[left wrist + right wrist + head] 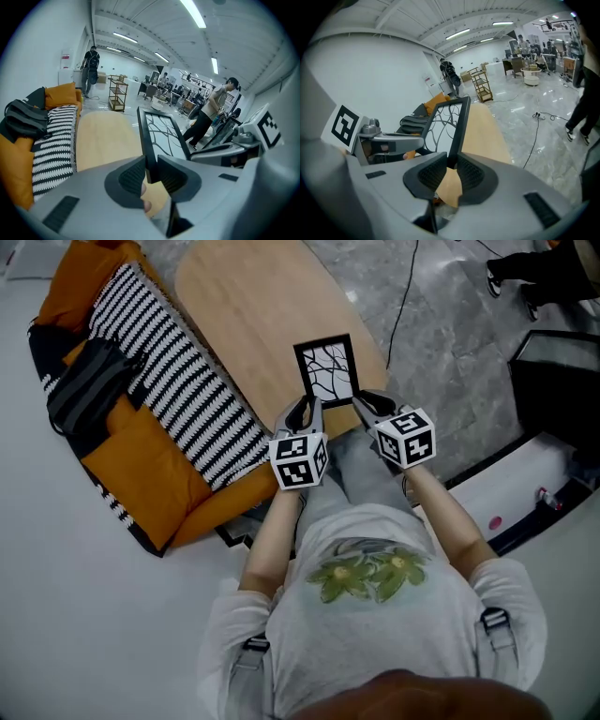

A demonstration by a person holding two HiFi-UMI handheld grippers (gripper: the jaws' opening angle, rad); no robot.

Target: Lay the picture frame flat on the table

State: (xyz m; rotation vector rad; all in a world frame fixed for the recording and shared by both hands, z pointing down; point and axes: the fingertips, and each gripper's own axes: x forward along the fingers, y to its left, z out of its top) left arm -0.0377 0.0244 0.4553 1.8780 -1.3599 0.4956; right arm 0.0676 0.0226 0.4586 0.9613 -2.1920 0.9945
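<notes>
Picture frame (327, 371) is held tilted over the near end of the bench (244, 306), with the left claw (307, 409) and right claw (364, 404) each clamped on a side edge. Not yet flat. Lowering, laying down and release appear outstanding.

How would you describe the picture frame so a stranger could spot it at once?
Find the long oval wooden table beside the orange sofa. At its near end, the left gripper and right gripper clamp a picture frame by its sides. It alone has a black border around white, branch-patterned art.
</notes>
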